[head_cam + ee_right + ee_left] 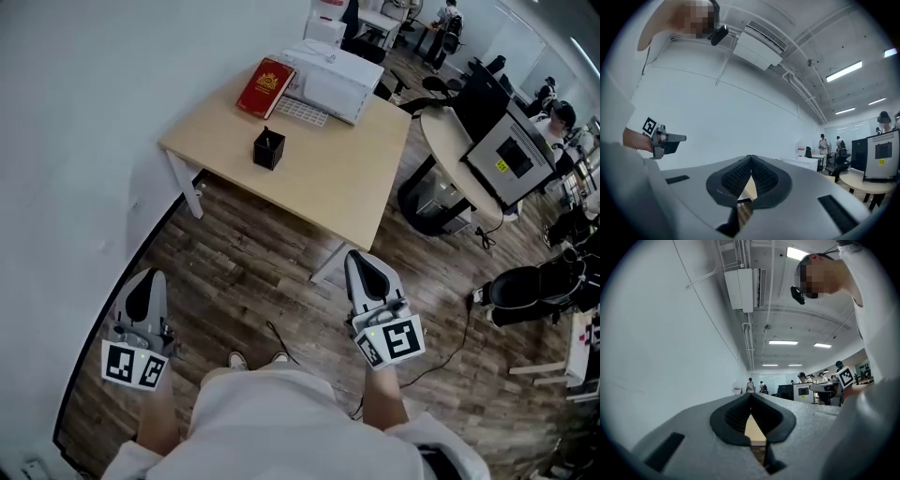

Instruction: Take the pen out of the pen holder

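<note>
Both closed, empty, held forward: left gripper [153,276], right gripper [357,256].

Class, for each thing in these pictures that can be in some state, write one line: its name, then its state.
left gripper: shut, empty, held well short of the table.
right gripper: shut, empty, also short of the table.
pen holder: upright on the table, untouched; its contents are too small to tell.
red book: closed, lying on the table.
</note>
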`<state>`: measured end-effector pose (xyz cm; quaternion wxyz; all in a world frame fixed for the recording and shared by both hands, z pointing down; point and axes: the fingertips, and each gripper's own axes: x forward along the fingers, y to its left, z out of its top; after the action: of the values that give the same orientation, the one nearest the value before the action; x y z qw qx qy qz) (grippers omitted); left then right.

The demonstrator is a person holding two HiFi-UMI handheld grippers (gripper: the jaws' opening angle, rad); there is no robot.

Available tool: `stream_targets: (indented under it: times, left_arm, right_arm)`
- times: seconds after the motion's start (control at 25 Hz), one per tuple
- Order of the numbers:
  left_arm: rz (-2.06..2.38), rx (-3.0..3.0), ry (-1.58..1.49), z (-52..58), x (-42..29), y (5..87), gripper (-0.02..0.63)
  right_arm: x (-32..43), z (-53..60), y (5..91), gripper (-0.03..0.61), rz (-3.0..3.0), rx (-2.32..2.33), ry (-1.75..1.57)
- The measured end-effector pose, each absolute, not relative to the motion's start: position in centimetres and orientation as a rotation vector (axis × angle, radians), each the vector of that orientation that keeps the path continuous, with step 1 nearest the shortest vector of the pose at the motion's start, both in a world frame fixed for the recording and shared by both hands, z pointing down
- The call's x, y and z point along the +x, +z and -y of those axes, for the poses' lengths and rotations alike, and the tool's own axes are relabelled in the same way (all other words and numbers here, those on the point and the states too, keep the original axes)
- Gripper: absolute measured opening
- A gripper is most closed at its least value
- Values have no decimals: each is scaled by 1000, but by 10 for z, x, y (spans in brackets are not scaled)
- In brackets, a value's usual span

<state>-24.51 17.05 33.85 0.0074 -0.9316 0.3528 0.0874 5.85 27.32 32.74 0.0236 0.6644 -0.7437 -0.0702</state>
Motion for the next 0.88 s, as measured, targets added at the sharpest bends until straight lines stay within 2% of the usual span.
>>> stream_targets:
  times: [0.12, 0.16, 0.36, 0.6, 0.72, 0.88]
  left_arm:
    - [-1112, -2906, 285, -169, -245, 338, 15]
    - [-1118, -2902, 290, -168, -245, 337, 15]
    - [-1151, -2882, 303, -165, -248, 335, 15]
    - [-1188, -2869, 291, -167, -245, 335, 15]
    - [-1211, -2871, 272, -171, -244, 341, 15]
    - [-1234, -2878, 239, -179, -240, 352, 15]
  right_arm:
    - [62, -269, 323, 24, 2313, 2056, -225]
    - [64, -266, 323, 96, 2317, 2043, -220]
    - [69, -258, 316, 124, 2323, 2000, -246]
    - [75, -251, 310, 303, 2406, 1960, -229]
    - [79, -249, 315, 466, 2462, 1953, -188]
    - [84, -250, 332, 500, 2460, 1898, -143]
